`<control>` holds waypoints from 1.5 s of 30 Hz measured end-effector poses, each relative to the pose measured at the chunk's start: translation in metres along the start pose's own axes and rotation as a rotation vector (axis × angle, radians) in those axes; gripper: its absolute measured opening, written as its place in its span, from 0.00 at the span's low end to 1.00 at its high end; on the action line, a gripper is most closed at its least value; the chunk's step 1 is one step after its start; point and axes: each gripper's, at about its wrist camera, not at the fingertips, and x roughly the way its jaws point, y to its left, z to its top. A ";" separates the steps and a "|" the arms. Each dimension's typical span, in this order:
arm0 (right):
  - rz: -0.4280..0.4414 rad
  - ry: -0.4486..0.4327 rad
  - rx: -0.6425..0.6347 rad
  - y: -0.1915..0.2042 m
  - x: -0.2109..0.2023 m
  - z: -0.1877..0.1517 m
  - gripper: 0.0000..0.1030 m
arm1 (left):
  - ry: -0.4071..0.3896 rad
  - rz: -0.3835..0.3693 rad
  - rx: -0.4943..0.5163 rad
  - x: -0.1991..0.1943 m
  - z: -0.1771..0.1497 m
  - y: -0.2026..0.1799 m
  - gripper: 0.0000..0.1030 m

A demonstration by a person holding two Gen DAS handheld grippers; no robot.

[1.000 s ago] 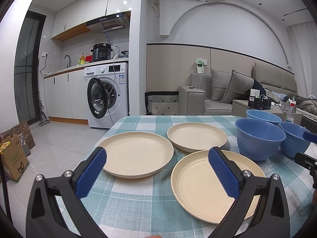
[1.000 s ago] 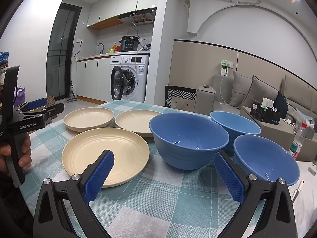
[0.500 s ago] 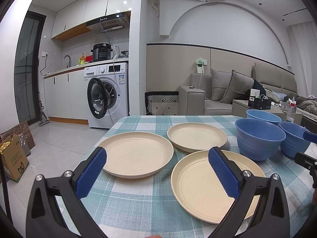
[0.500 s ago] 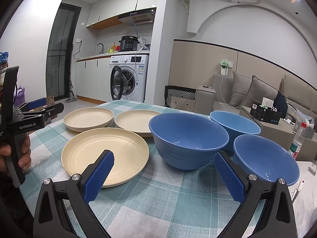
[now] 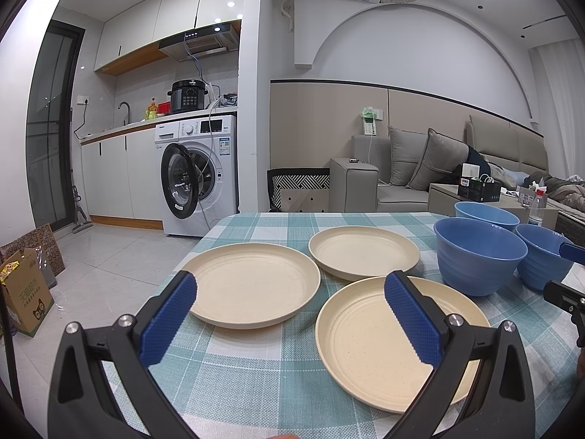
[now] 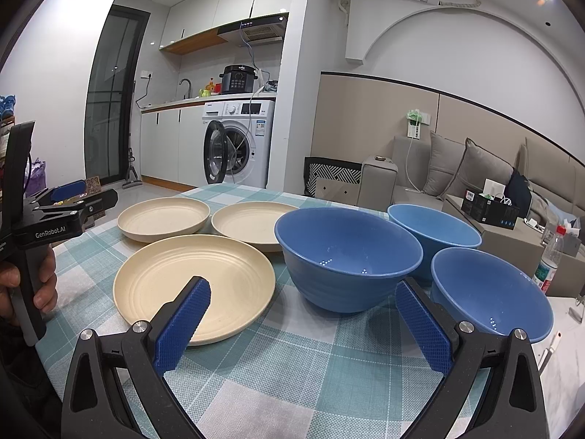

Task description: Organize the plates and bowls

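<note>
left tongs [image 5: 289, 309]: wide apart, empty | right tongs [image 6: 301, 314]: wide apart, empty, above tablecloth [image 6: 292, 373]

You see three cream plates [image 5: 252, 289] and three blue bowls [image 6: 347, 256] on your worktop's teal-and-white checked cloth [image 6: 310, 373], with blue textured pads [image 5: 168, 318] on each black hand-held gripper [image 5: 289, 318], and a white washing machine [image 5: 204, 168] behind.

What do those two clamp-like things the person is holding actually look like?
Each is a matte black plastic frame forking into two arms with silver screws. The left gripper and right gripper carry blue fingertips with a knobbly grid texture. Seen from the side, the left one bears white "GenRobot.AI" lettering. No cables show.
</note>
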 end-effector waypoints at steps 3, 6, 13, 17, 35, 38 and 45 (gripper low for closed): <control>0.000 0.001 -0.001 0.000 0.000 0.000 1.00 | 0.001 0.000 0.000 0.000 0.000 0.000 1.00; -0.001 0.001 0.000 0.000 0.000 0.000 1.00 | 0.000 0.000 0.000 0.000 0.000 0.000 1.00; 0.000 0.002 -0.001 0.000 0.001 -0.002 1.00 | 0.000 0.000 0.000 0.000 0.000 0.000 1.00; -0.002 0.004 -0.001 0.000 0.002 -0.001 1.00 | 0.001 0.000 0.000 0.000 0.000 0.000 1.00; -0.045 0.067 -0.080 0.014 0.016 -0.002 1.00 | 0.010 0.035 0.001 0.003 0.000 0.003 1.00; -0.051 0.103 -0.096 0.016 0.023 -0.002 1.00 | 0.013 0.056 -0.009 0.004 0.000 0.003 1.00; -0.115 0.173 -0.202 0.036 0.039 -0.005 1.00 | 0.046 0.066 -0.009 0.010 -0.001 0.002 1.00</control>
